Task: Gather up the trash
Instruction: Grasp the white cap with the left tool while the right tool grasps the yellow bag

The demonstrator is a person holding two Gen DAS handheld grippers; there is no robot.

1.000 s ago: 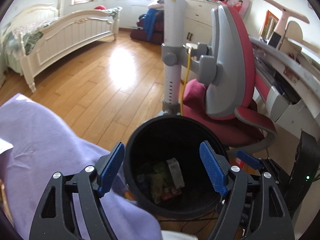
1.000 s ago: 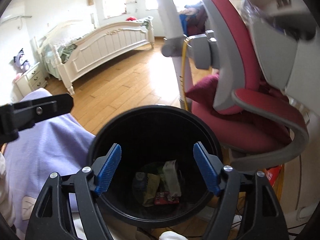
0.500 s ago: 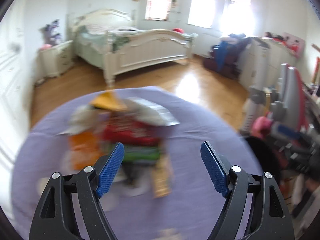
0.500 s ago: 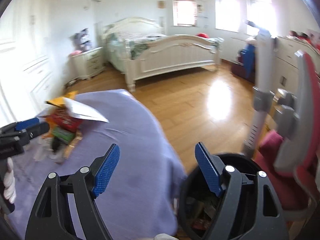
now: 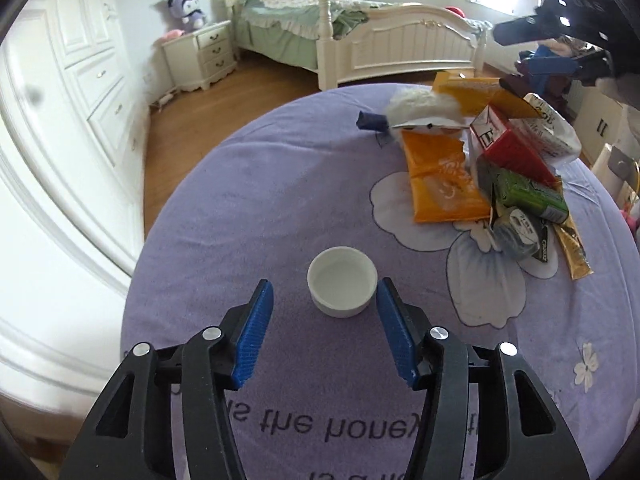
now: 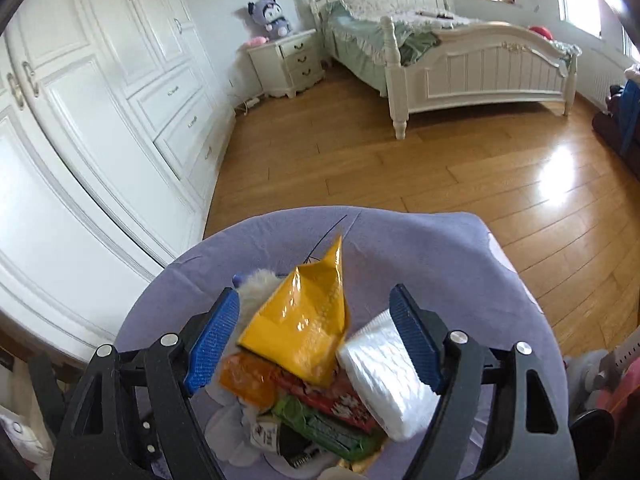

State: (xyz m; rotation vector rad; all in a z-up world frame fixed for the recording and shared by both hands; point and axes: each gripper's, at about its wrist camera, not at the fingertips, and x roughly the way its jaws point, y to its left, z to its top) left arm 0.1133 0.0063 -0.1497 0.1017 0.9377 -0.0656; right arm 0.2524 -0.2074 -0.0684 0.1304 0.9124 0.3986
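Observation:
A small white cup point(image 5: 342, 286) stands on the purple cloth point(image 5: 280, 184). My left gripper point(image 5: 325, 334) is open, its blue fingers either side of the cup and just short of it, not touching. A trash pile lies at the right: orange wrapper point(image 5: 440, 176), red carton point(image 5: 508, 148), green carton point(image 5: 528, 196), white fluff point(image 5: 420, 106). My right gripper point(image 6: 314, 346) is open above that pile, straddling a yellow wrapper point(image 6: 304, 320) and a white tissue pack point(image 6: 388, 372). It shows at the top right of the left wrist view point(image 5: 544, 48).
The purple cloth point(image 6: 420, 248) covers a round table over a wooden floor point(image 6: 400, 168). A white wardrobe point(image 6: 100, 120) stands at the left. A white bed point(image 6: 440, 48) and a nightstand point(image 6: 288, 60) stand at the far side.
Both grippers swung away from the black bin to the table. The left now straddles the white cup; the right now hangs over the trash pile. Both stay open and empty.

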